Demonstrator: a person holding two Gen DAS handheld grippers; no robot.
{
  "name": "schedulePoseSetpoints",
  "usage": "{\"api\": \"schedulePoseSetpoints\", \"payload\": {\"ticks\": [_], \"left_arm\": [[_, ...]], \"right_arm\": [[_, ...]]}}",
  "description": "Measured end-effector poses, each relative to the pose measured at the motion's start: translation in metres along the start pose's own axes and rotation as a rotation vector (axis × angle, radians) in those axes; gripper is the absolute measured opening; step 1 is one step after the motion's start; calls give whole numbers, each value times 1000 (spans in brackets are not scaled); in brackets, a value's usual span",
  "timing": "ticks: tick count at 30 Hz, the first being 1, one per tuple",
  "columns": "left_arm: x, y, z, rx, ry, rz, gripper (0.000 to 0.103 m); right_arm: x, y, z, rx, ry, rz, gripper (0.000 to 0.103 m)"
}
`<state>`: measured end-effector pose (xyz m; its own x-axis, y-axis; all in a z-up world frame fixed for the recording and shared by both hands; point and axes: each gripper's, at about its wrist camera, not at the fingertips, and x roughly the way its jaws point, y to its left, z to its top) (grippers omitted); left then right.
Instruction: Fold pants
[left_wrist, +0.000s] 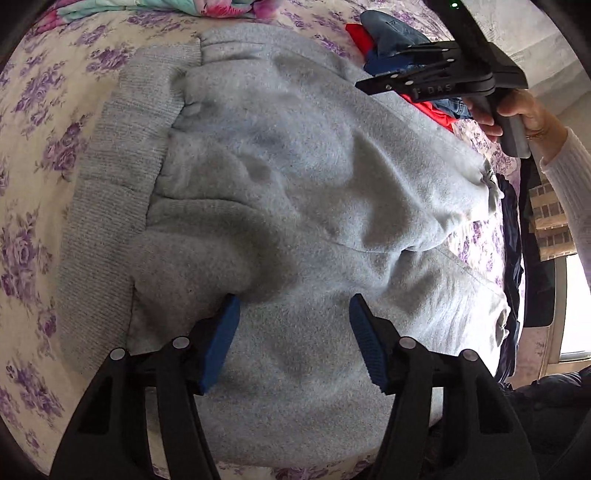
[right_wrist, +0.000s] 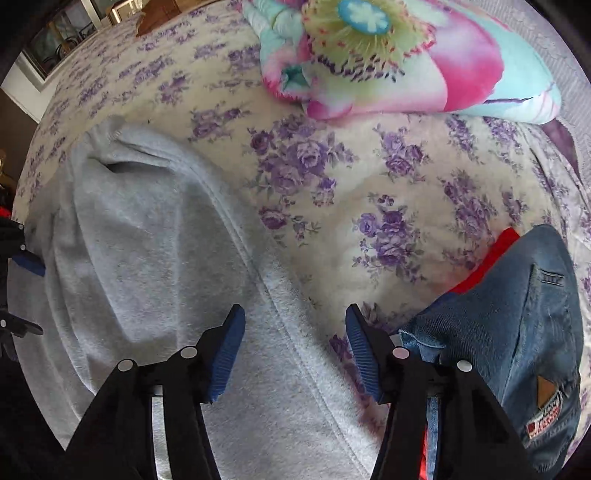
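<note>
Left wrist view: grey pants (left_wrist: 295, 177) spread rumpled over the floral bed (left_wrist: 33, 110), lower part cut off behind the left tongs (left_wrist: 293, 343), released above the fabric with nothing pinched; right tongs (left_wrist: 373, 74) at upper right, seen side-on, state impossible to tell, held by a hand (left_wrist: 517, 110). Right wrist view: right tongs (right_wrist: 295, 350) parted and empty over the pants' seamed edge (right_wrist: 258, 258); folded jeans (right_wrist: 517, 314) hiding most of a red garment (right_wrist: 491, 254); bright floral quilt (right_wrist: 406, 62) cut off at top.
</note>
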<state>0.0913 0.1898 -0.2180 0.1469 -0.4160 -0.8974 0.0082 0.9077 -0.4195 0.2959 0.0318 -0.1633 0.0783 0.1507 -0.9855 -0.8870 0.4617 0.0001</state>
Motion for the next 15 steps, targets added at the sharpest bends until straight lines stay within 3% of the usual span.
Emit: {"api": "schedulePoseSetpoints", "payload": {"ticks": [2, 3, 4, 9, 11, 13, 15], "left_arm": [[0, -1, 3, 4, 14, 6, 60], [-3, -3, 6, 11, 17, 12, 60], [-10, -6, 9, 27, 9, 19, 60], [-71, -15, 53, 172, -98, 116, 62], [-84, -16, 83, 246, -102, 177, 71], [-85, -13, 117, 310, -60, 163, 74], [-75, -6, 149, 342, 14, 88, 74]], "right_arm": [[10, 1, 0, -15, 34, 19, 51], [13, 2, -3, -10, 52, 56, 16], [16, 3, -5, 3, 78, 86, 12], [-26, 10, -30, 12, -47, 95, 12], [-42, 9, -42, 41, -92, 106, 12], [-51, 10, -52, 60, -117, 112, 12], [-55, 11, -59, 72, -132, 105, 11]]}}
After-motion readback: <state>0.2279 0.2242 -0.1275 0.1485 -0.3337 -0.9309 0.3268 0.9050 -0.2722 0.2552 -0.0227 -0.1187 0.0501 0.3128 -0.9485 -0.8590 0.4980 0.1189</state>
